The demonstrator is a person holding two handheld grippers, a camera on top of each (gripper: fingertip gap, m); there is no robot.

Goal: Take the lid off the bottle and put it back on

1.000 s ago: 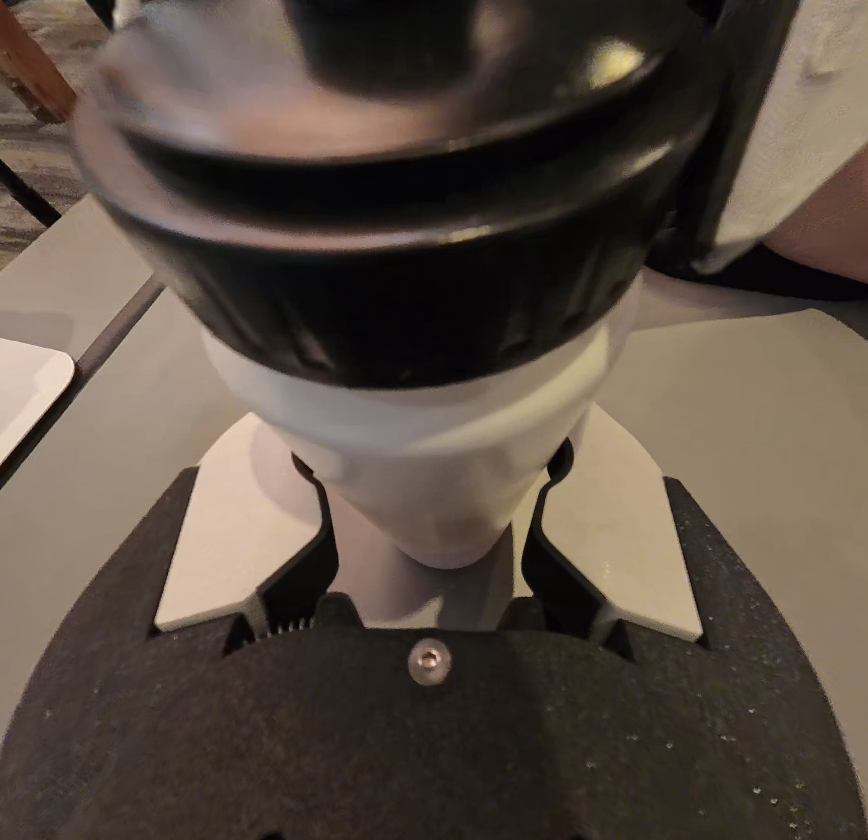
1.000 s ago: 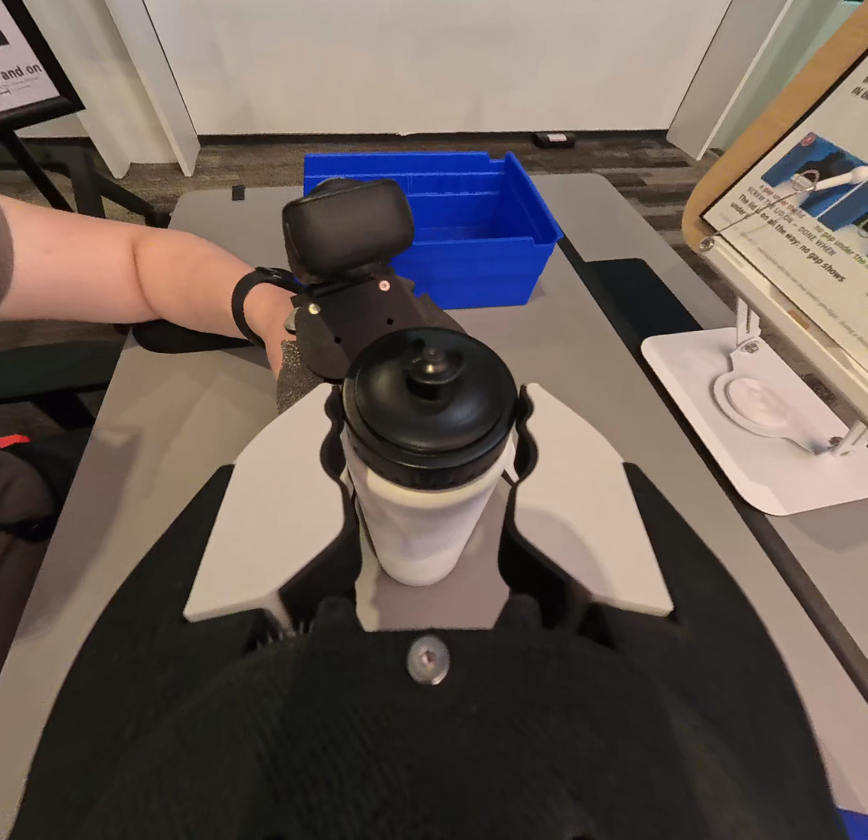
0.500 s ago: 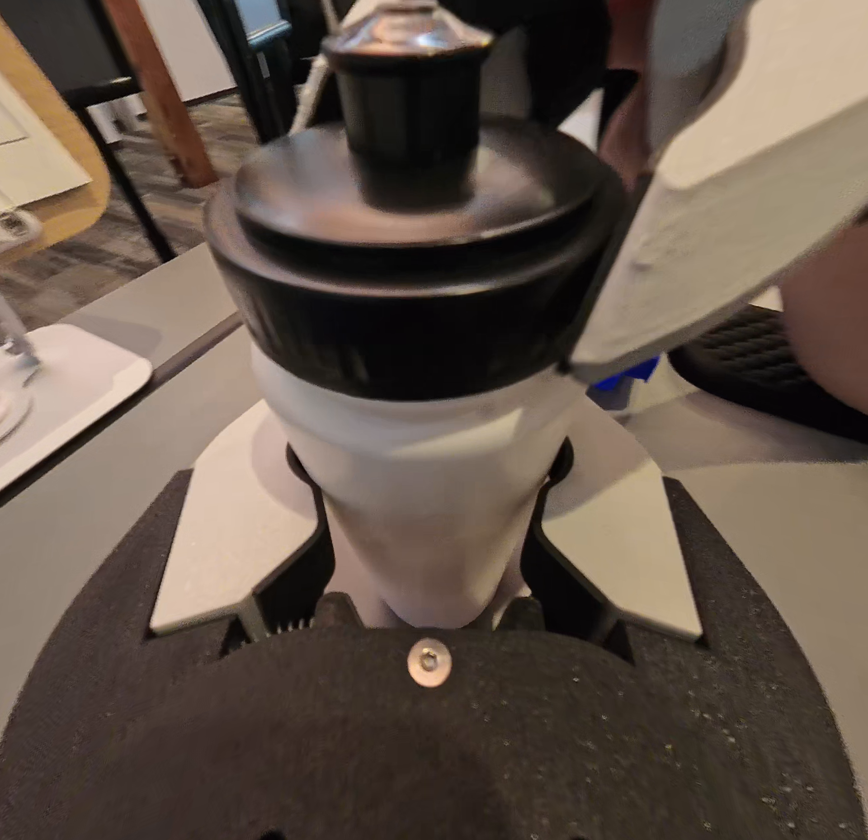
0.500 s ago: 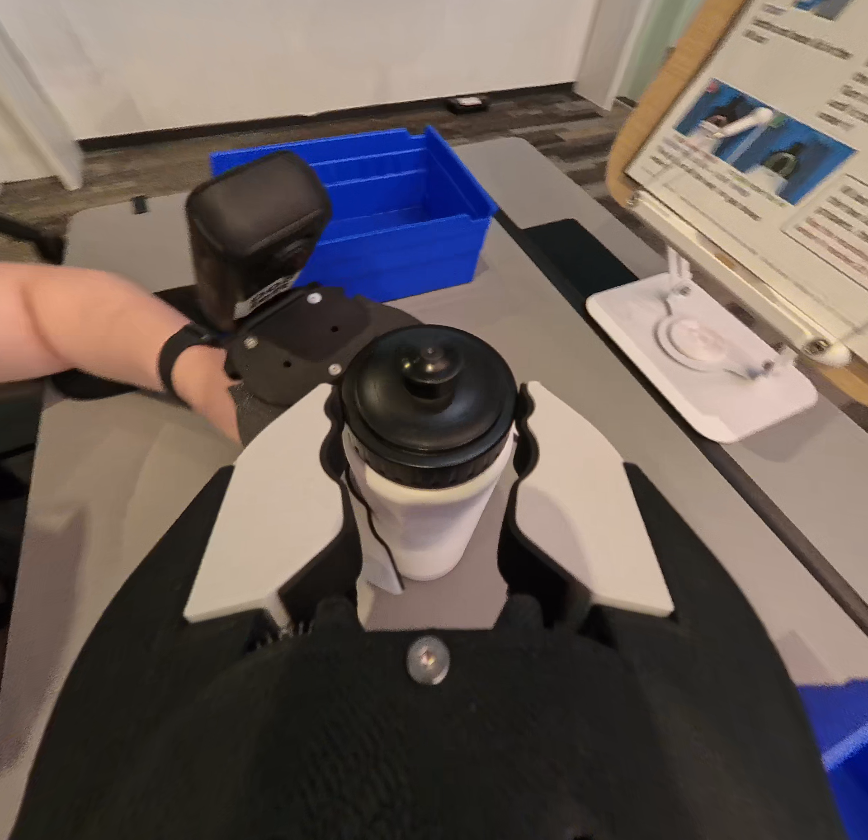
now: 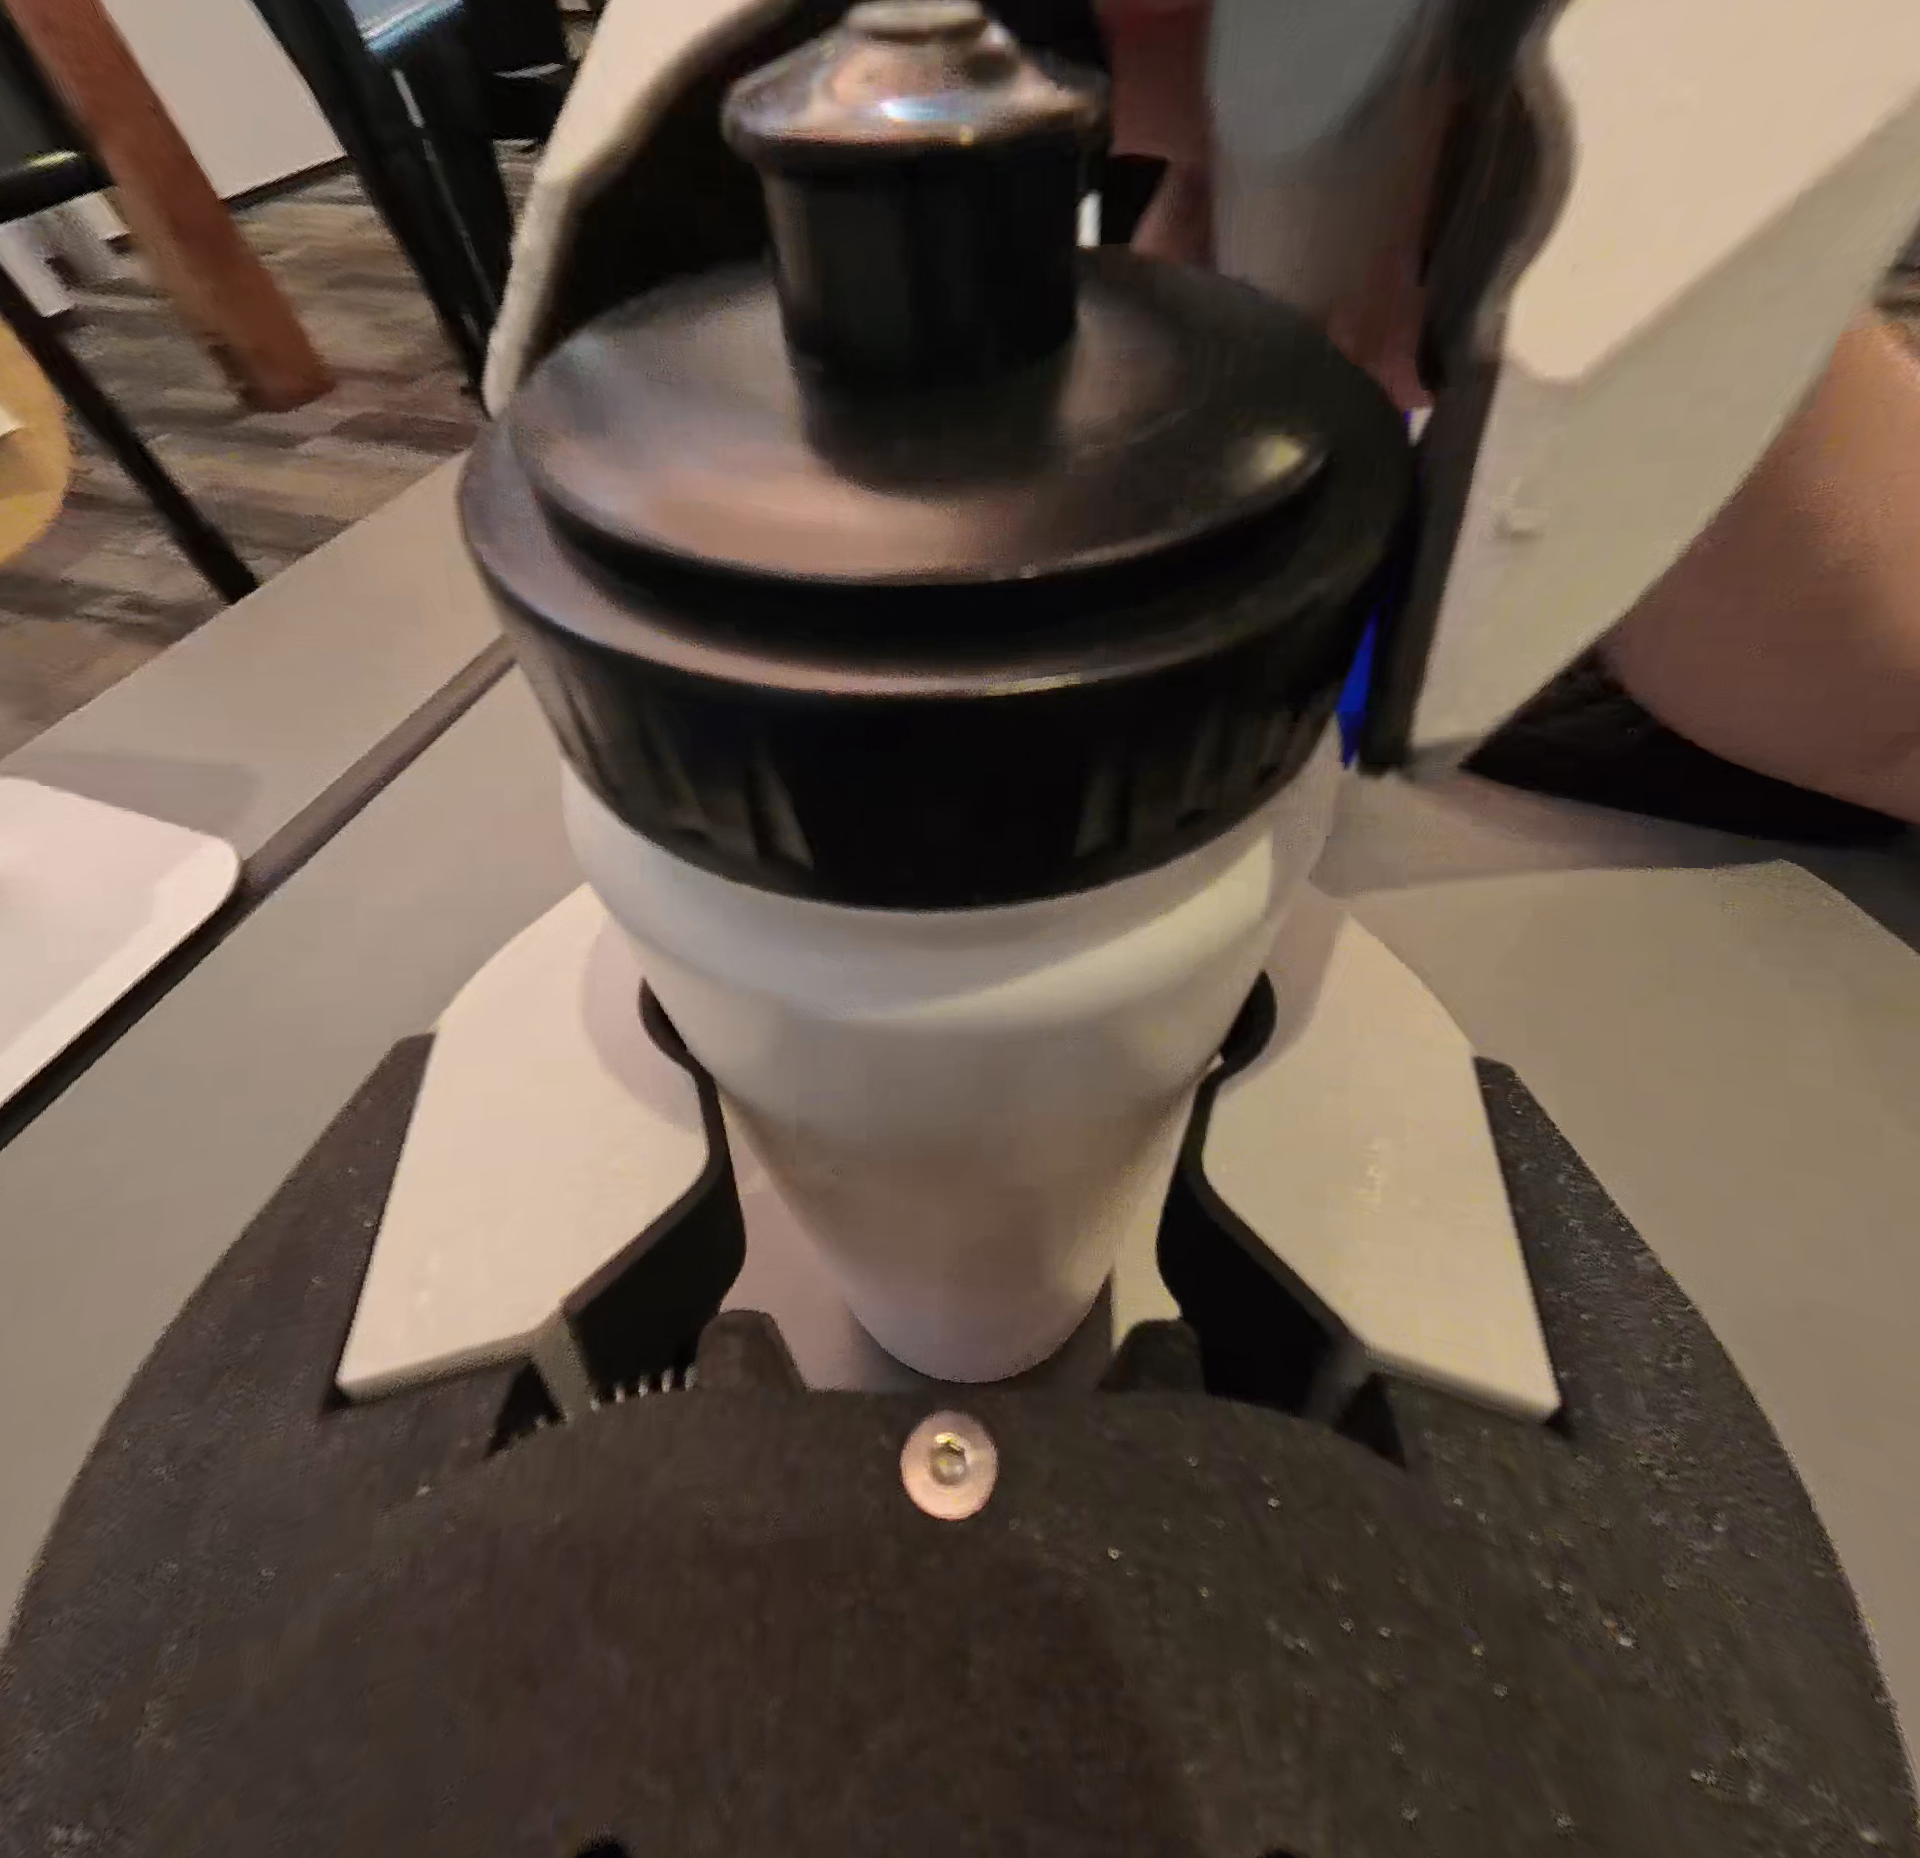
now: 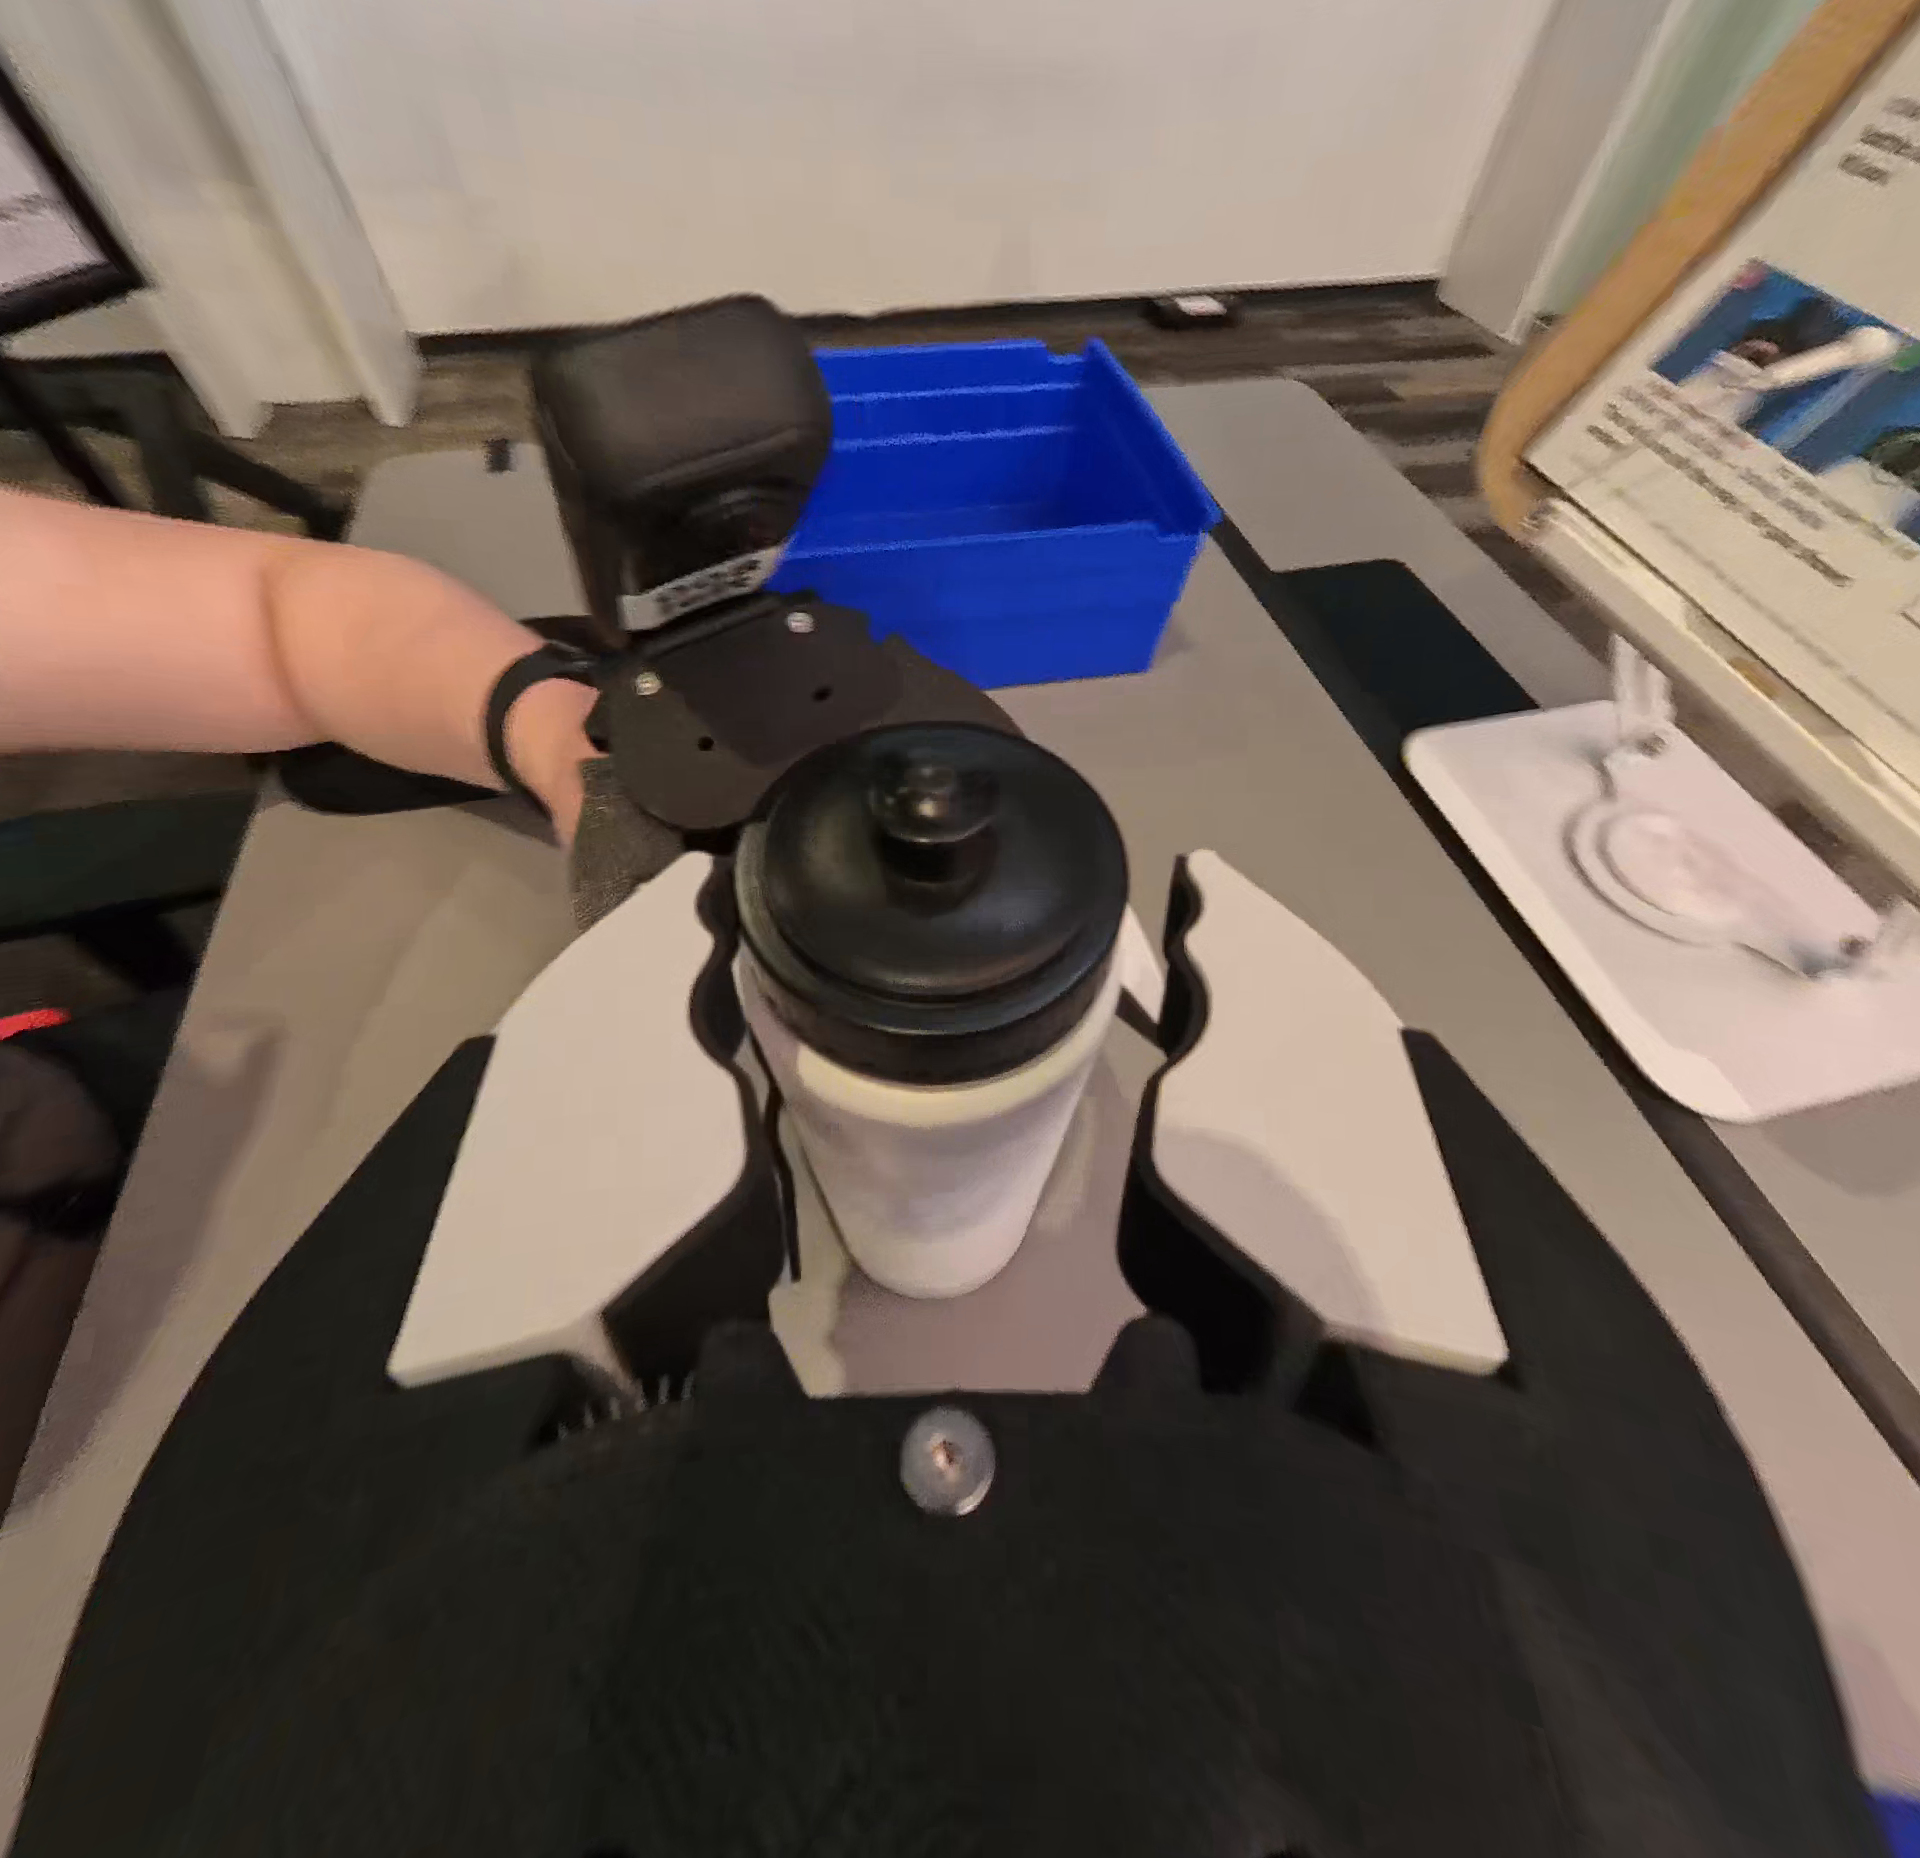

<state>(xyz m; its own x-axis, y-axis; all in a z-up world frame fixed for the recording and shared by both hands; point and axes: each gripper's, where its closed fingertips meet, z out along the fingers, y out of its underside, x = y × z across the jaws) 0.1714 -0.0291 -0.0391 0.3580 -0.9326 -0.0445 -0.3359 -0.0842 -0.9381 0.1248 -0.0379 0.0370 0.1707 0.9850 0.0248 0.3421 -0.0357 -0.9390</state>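
A white bottle (image 5: 956, 1081) with a black screw lid (image 5: 935, 665) on it sits between my left gripper's (image 5: 961, 977) fingers, which press on its body just below the lid. In the right wrist view my right gripper (image 6: 951, 935) stands around the lid (image 6: 935, 904) from above. Its left pad lies against the lid's rim and its right pad (image 6: 1184, 956) stands clear of it with a visible gap. The bottle body (image 6: 935, 1164) hangs below. My left gripper's black body (image 6: 727, 707) shows behind the bottle, held by a hand.
A blue bin (image 6: 997, 520) stands at the far end of the grey table (image 6: 1299, 769). A white stand base (image 6: 1662, 925) with an instruction board (image 6: 1714, 406) is at the right. The person's forearm (image 6: 260, 645) reaches in from the left.
My right gripper's pads were closed on the lid and have now spread, leaving a gap on the right side. The left gripper has turned with the bottle still in it.
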